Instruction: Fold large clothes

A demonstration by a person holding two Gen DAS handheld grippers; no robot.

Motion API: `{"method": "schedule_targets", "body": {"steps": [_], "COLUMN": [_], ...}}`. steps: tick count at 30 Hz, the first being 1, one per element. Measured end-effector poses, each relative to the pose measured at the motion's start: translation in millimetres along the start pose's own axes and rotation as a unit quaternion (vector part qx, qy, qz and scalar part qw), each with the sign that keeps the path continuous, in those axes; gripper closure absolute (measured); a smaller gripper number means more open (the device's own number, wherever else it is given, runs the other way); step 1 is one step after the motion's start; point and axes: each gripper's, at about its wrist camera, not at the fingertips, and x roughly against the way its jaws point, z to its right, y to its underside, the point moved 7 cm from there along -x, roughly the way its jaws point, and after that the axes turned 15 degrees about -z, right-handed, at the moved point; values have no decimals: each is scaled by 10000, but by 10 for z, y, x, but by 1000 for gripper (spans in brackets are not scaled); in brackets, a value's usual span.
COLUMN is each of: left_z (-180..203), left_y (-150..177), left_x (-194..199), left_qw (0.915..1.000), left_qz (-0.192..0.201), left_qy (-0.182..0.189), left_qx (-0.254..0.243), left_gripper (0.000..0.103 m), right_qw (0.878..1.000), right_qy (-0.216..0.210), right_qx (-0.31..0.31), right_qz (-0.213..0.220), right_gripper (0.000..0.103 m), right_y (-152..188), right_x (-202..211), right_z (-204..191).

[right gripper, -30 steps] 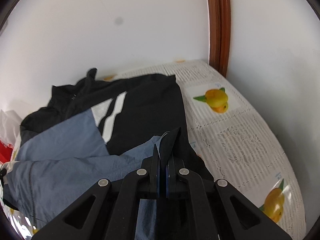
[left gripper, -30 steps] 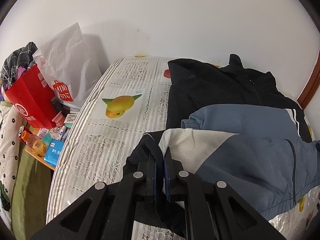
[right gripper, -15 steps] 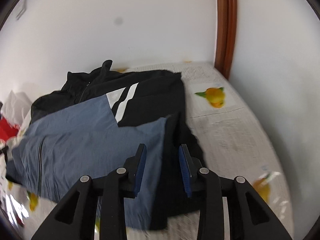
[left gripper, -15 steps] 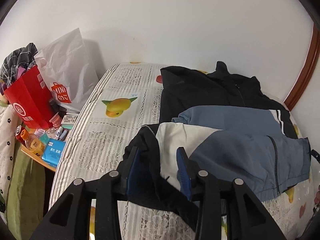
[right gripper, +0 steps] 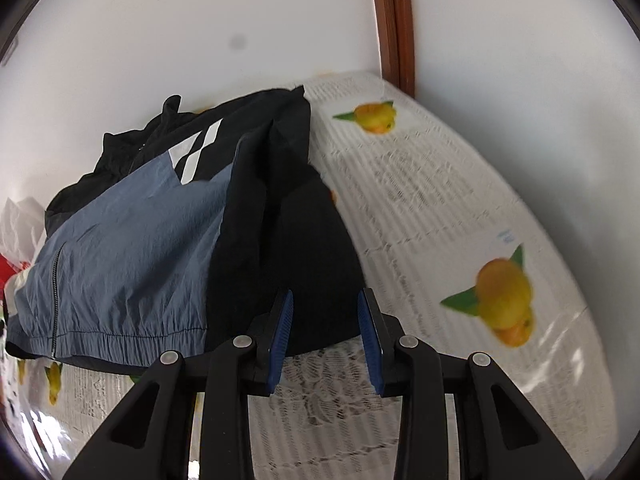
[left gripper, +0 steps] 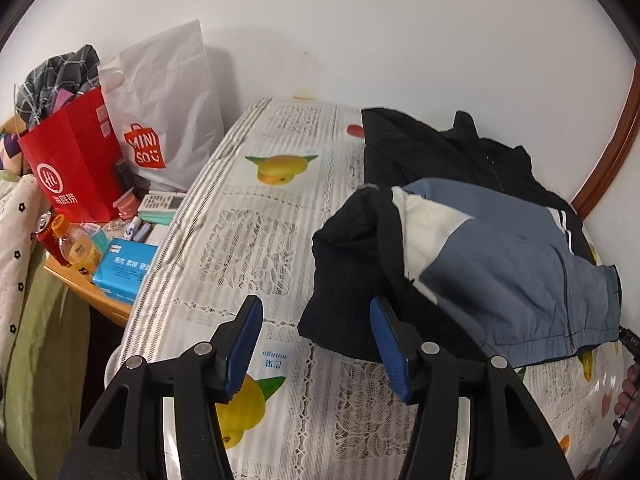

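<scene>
A black, blue and white jacket (left gripper: 500,256) lies folded on the table, its lower half laid over the upper half. It also shows in the right wrist view (right gripper: 168,240). My left gripper (left gripper: 316,332) is open and empty, just short of the jacket's black left corner. My right gripper (right gripper: 325,328) is open and empty, its tips at the jacket's black right edge.
The table has a white lace cloth with mango prints (left gripper: 248,240). Left of it, a side table holds a red bag (left gripper: 68,160), a white Miniso bag (left gripper: 160,108), bottles and a blue packet (left gripper: 124,268). White walls and a brown wooden frame (right gripper: 394,24) stand behind.
Both grippers were shut on the jacket's corners a second ago. They have opened, let the jacket go and drawn back from it. The jacket now rests on the table.
</scene>
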Motion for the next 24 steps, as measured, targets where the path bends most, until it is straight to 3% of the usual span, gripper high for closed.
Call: {"method": "schedule_targets", "body": {"steps": [9, 10, 12, 14, 16, 24], "left_z": [100, 126, 168, 190, 222, 222], "left_y": [-24, -21, -5, 20, 46, 179], "left_x": [-379, -406, -429, -415, -382, -213], "left_qw": [9991, 9988, 9987, 9988, 9986, 9988], "left_qz": [-278, -306, -352, -332, -317, -248], "left_qy": [288, 351, 341, 289, 281, 223], "left_qx": [-112, -118, -162, -233, -311, -358], "left_gripper": [51, 57, 64, 80, 88, 94], "right_qw": [10000, 10000, 9997, 9987, 9983, 9983], "right_qy": [15, 61, 120, 347, 366, 332], "right_qx": [18, 64, 203, 357, 443, 466], "right_qz": [-13, -16, -9, 54, 75, 93], "right_gripper": [70, 71, 90, 97, 100, 101], "right_y": [-174, -185, -189, -180, -147, 26], "right_x": [-143, -155, -167, -163, -139, 55], "right_z": [-18, -31, -81, -104, -108, -66]}}
